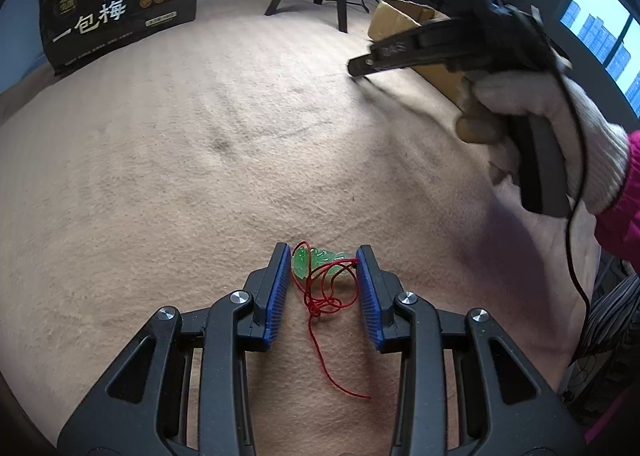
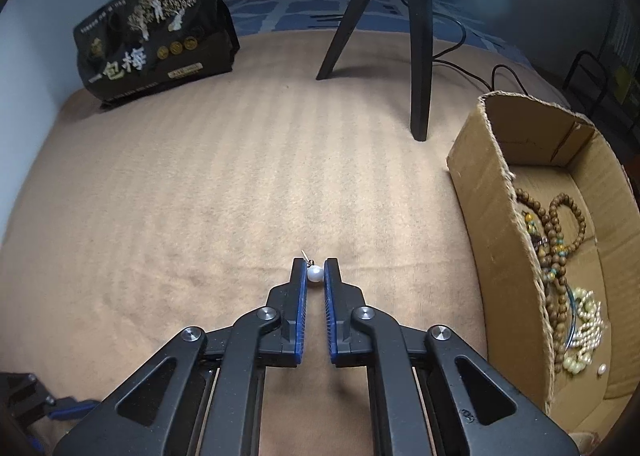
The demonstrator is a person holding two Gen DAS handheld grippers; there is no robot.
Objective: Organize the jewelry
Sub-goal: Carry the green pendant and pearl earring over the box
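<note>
A green jade pendant (image 1: 316, 262) on a tangled red cord (image 1: 326, 302) lies on the tan blanket between the fingers of my left gripper (image 1: 323, 258), which is open around it and does not touch it. My right gripper (image 2: 315, 270) is shut on a white pearl earring (image 2: 315, 274) with a thin metal post, held just above the blanket. The right gripper also shows in the left wrist view (image 1: 360, 66), held by a white-gloved hand at the upper right. A cardboard box (image 2: 496, 192) at the right holds wooden bead strings (image 2: 560, 224) and pearl strands (image 2: 586, 320).
A black snack bag (image 1: 120, 4) with white Chinese writing stands at the back left. A black tripod (image 2: 416, 36) stands at the back, with cables behind it. The tan blanket (image 2: 200, 196) covers the whole work surface. The cardboard box (image 1: 404, 16) sits behind the right gripper.
</note>
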